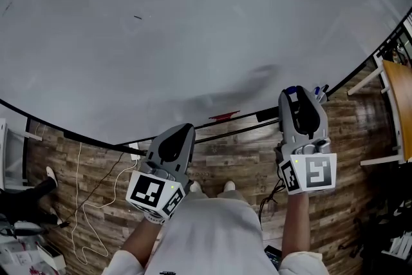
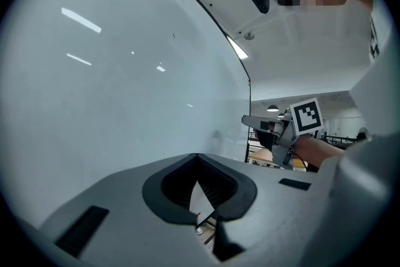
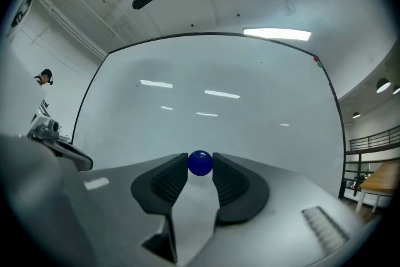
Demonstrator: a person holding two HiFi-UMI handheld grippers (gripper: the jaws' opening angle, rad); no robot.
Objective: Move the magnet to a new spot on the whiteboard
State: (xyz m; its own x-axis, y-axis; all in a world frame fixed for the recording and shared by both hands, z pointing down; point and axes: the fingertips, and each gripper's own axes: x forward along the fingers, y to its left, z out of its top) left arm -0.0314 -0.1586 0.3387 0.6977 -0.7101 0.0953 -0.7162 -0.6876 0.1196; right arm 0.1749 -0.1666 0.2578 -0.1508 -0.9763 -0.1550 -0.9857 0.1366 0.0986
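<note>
The right hand-held gripper point(image 1: 300, 100) pinches the blue magnet point(image 3: 200, 162) between its very tips, pointing at the whiteboard point(image 3: 219, 109) near its lower edge; whether the magnet touches the board I cannot tell. The left hand-held gripper point(image 2: 197, 162) is closed and empty, held apart to the side. The grip looks risky: the ball is smooth and caught only at the tips, so a squeeze or tilt could pop it out. Letting go short of the surface would drop it to the wooden floor point(image 1: 244, 158).

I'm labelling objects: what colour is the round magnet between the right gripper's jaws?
Dark blue; the glossy round magnet shows best in the right gripper view.
</note>
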